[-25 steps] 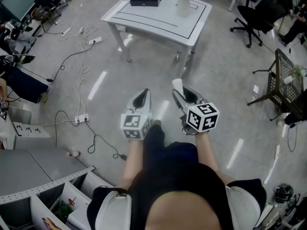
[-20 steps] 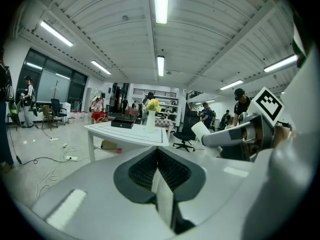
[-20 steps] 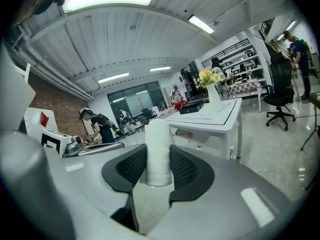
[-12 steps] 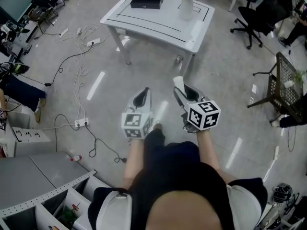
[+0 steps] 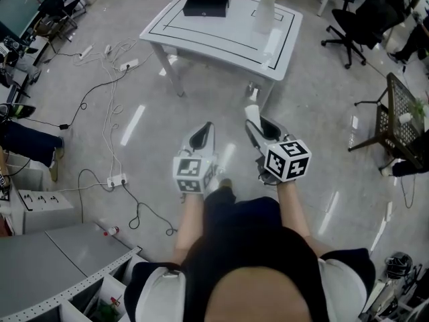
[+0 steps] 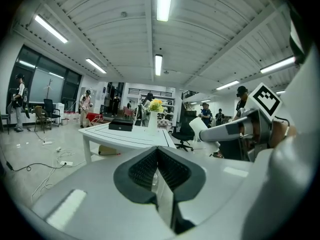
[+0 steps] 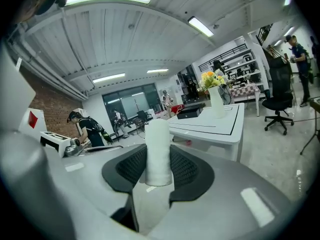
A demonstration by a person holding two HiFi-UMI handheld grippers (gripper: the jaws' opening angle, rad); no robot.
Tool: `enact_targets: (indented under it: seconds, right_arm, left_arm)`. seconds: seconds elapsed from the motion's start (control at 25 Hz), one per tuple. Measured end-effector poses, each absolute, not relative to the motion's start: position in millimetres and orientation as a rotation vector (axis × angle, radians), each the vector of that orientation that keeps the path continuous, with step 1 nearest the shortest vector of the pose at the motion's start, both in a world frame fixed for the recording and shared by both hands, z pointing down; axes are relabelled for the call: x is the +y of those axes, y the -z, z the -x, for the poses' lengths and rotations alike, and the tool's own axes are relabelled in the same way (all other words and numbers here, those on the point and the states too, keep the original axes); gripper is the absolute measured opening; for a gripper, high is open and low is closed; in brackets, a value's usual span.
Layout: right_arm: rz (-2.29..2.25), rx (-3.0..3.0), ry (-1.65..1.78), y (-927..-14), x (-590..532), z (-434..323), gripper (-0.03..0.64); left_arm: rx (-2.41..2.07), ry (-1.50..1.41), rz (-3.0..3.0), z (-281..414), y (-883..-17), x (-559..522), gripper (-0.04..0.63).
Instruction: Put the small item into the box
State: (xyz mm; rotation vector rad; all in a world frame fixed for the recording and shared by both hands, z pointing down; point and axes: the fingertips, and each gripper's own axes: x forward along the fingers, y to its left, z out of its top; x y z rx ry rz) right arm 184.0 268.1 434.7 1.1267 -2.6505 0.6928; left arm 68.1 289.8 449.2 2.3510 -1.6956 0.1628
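Two grippers are out in front. The left gripper (image 5: 200, 137) has its jaws pressed together with nothing between them, and the right gripper (image 5: 261, 133) is clamped on the small white cylinder (image 7: 158, 151), which stands upright between the pads. The black box (image 5: 208, 0) sits at the far side of the white table (image 5: 221, 37), well apart from both tools, so there's a carry to finish. Here's the worry: much of the cylinder pokes out free beyond the pads, so a jolt or a brush against the table's edge could lever it loose onto the floor. The vase of flowers (image 5: 266, 13) stands on the table near the box, and a careless reach across from this side could knock it over. Whether the box is open on top I cannot tell from here. As for room, the floor straight ahead to the table's near corner looks open; cables (image 5: 107, 69) trail across the floor on the left, a trip hazard if the path drifts that way, and the office chair (image 5: 352, 20) sits off to the right, well clear.
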Motion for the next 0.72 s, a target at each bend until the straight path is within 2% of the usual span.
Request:
enact_targets:
  seconds: [0.72]
  right_arm:
    - [-1.149,-2.646,-0.722,-443,235,-146,0.143]
  left_arm:
    - [-1.665,-0.187,-2.386,-34,-453,253,0.008]
